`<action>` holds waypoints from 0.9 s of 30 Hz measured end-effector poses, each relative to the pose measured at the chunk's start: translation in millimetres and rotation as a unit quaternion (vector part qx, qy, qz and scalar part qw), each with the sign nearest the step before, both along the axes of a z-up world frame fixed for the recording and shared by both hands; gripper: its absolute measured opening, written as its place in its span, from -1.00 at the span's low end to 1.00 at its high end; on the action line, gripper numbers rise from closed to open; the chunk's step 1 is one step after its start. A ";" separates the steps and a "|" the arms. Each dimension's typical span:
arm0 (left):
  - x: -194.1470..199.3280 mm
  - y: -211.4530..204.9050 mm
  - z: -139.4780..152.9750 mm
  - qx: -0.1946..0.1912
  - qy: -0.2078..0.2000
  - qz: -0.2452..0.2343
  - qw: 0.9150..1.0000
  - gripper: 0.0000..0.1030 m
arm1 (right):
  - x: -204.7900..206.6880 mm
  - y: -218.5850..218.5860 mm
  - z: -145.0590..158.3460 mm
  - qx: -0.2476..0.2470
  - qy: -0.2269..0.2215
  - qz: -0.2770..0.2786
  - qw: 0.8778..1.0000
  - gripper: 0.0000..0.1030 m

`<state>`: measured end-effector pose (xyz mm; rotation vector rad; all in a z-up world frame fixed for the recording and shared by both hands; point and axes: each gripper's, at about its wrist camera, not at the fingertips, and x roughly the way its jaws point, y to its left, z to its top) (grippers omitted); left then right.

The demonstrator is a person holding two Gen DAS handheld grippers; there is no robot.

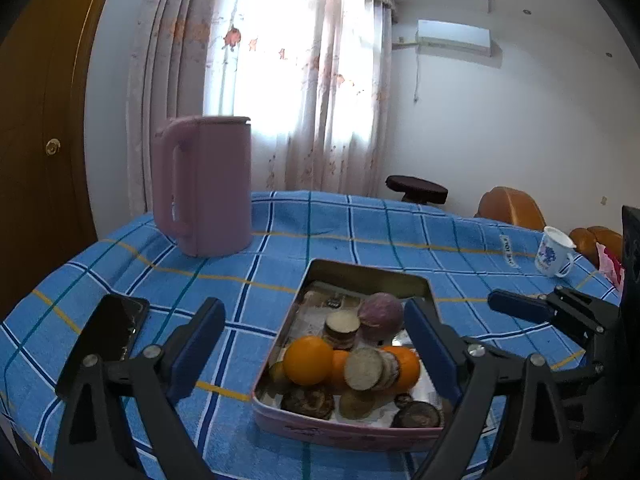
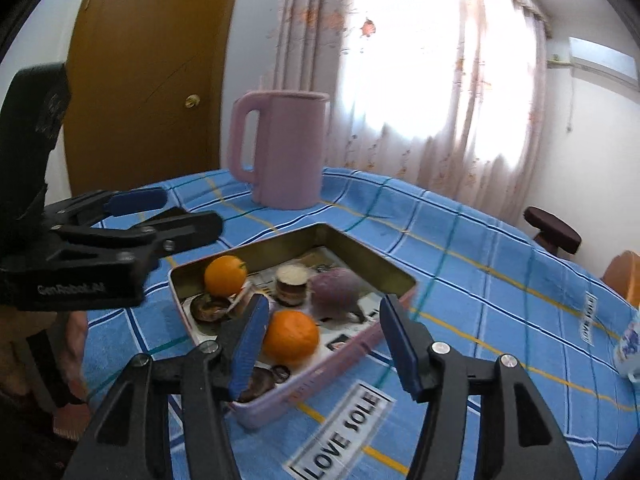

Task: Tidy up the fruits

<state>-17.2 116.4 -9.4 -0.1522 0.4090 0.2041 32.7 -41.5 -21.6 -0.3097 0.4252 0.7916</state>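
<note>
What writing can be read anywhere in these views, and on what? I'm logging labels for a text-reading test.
"LOVE SOLE": white label on the blue checked tablecloth, near the tin tray.
"LOVE SOLE": apparently a second label on the cloth further right; blurred.
"GenRobot.AI": body of the left tool, slightly blurred.
Printed paper lining the tray: too small to read.
White mug: blue pattern, no legible words.

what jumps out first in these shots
A metal tin in the middle of the blue checked tablecloth holds bright oranges and a purple fruit. Behind it stands a tall pink jug, against a sunlit curtained window.
</note>
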 end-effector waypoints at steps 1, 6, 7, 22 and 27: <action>-1.1 -1.5 1.5 0.001 -0.002 -0.001 1.000 0.82 | -0.1 -4.2 1.7 0.004 0.000 -0.005 1.000 0.26; -5.4 -11.3 8.5 0.010 -0.011 -0.006 1.000 0.89 | -2.4 -20.9 9.9 0.016 -0.002 -0.027 1.000 0.29; -5.9 -13.5 9.2 0.011 -0.011 -0.008 1.000 0.90 | -3.3 -23.6 11.1 0.019 -0.003 -0.030 0.999 0.29; -9.7 -29.3 18.3 0.025 -0.015 -0.014 0.999 0.96 | -14.3 -46.3 24.7 0.043 -0.007 -0.043 0.998 0.30; -10.2 -30.0 19.1 0.026 -0.015 -0.014 0.999 0.97 | -15.0 -49.1 26.5 0.047 -0.008 -0.044 0.998 0.30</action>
